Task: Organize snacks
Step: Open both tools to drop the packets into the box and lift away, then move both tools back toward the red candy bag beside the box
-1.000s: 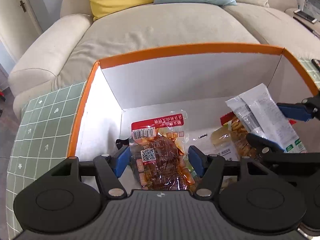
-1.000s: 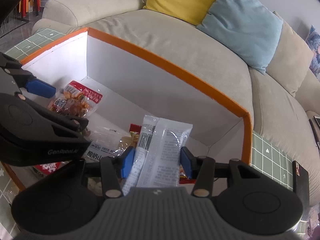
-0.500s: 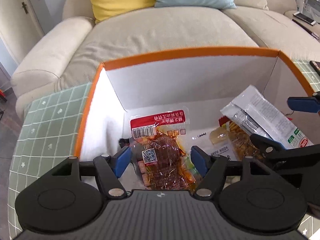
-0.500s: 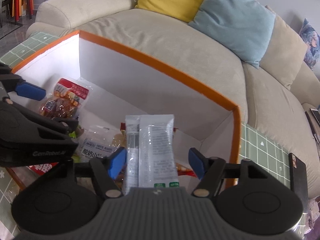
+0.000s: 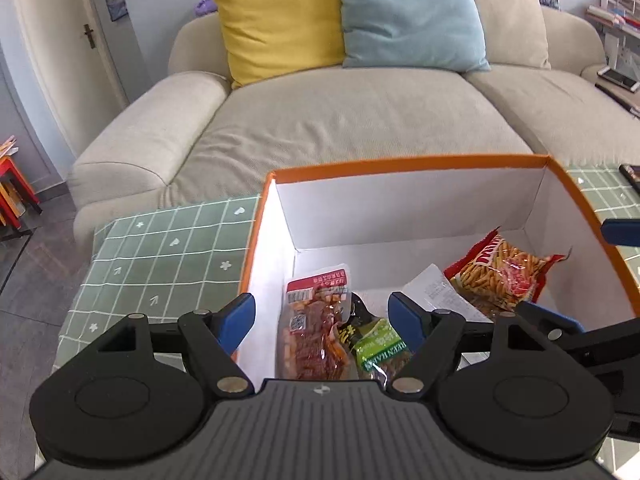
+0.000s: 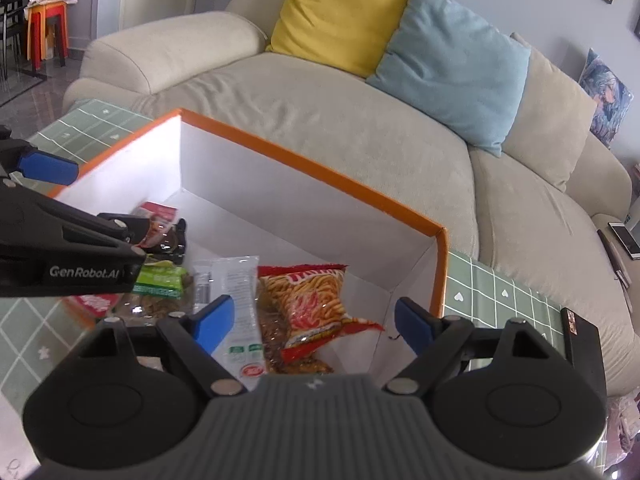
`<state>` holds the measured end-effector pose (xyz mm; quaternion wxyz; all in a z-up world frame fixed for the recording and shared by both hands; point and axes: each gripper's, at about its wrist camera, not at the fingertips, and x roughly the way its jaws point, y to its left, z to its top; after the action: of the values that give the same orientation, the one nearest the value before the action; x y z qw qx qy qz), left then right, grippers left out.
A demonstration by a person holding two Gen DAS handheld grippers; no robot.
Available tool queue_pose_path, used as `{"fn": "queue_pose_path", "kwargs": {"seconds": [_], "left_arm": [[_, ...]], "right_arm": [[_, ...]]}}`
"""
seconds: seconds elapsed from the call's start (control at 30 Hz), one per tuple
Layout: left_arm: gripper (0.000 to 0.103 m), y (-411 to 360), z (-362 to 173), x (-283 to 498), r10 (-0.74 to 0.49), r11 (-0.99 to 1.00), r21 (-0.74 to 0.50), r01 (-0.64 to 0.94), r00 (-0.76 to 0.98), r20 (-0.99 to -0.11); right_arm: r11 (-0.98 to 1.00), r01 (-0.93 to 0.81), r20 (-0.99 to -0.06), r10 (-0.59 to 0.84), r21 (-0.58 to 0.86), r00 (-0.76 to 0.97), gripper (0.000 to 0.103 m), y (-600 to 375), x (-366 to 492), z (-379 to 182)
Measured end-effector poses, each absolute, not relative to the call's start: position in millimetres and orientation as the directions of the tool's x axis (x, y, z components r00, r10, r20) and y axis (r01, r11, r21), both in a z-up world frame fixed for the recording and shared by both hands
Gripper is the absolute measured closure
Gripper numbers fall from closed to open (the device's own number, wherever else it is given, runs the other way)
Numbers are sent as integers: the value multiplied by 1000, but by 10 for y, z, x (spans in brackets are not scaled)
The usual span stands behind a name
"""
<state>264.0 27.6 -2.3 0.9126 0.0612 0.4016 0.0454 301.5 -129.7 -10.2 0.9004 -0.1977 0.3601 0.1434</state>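
Observation:
An orange-rimmed white box (image 5: pixel 404 162) (image 6: pixel 304 162) stands on the green checked cloth and holds several snack packs. A red-topped meat pack (image 5: pixel 316 320) lies at its left, a green pack (image 5: pixel 380 350) beside it, a white pack (image 5: pixel 440 292) (image 6: pixel 236 288) in the middle, and a red noodle-snack pack (image 5: pixel 504 276) (image 6: pixel 316 300) at the right. My left gripper (image 5: pixel 322 316) is open and empty above the box's near left side. My right gripper (image 6: pixel 312 320) is open and empty above the near right side, the white pack lying below its left finger.
A beige sofa (image 5: pixel 360 112) with a yellow cushion (image 5: pixel 280 20) and a light blue cushion (image 5: pixel 408 16) stands right behind the box. The green checked cloth (image 5: pixel 160 264) extends left of the box. A dark flat object (image 6: pixel 580 344) lies on the cloth at the right.
My right gripper opened and let go of the white pack, which now lies in the box. Both grippers have lifted and pulled back from the box.

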Motion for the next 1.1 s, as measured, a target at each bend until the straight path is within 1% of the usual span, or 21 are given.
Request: {"fn": "queue_pose_path", "kwargs": {"seconds": [0.27,0.4,0.5,0.63,0.8,1.1], "left_arm": [[15,249,70,2145,112,992,115,-45,715,-690],[15,269,50,1891,102,995,79,-66,733,-672],[15,283,-43,1728,87,996,53,-69,724,-684],[15,339,-249,1558,49,998,1,-69,698,-714],[16,352,-535,1362,27,999,-1,-43,661,-750],[17,441,-773,1038,-32,999,-32,12,658,-752]], "right_arm": [[897,-363,-629,133,-252,766,17,-1358,2506,33],[912,-328,-591,128,-245,796,17,-1404,2217,13],[930,-299,-573,128,-214,809,17,-1457,1999,-46],[953,-266,-585,135,-143,799,17,-1526,1777,-209],[967,-242,-631,142,-74,763,17,-1589,1599,-505],[976,-215,-666,135,-39,734,17,-1663,1374,-861]]}}
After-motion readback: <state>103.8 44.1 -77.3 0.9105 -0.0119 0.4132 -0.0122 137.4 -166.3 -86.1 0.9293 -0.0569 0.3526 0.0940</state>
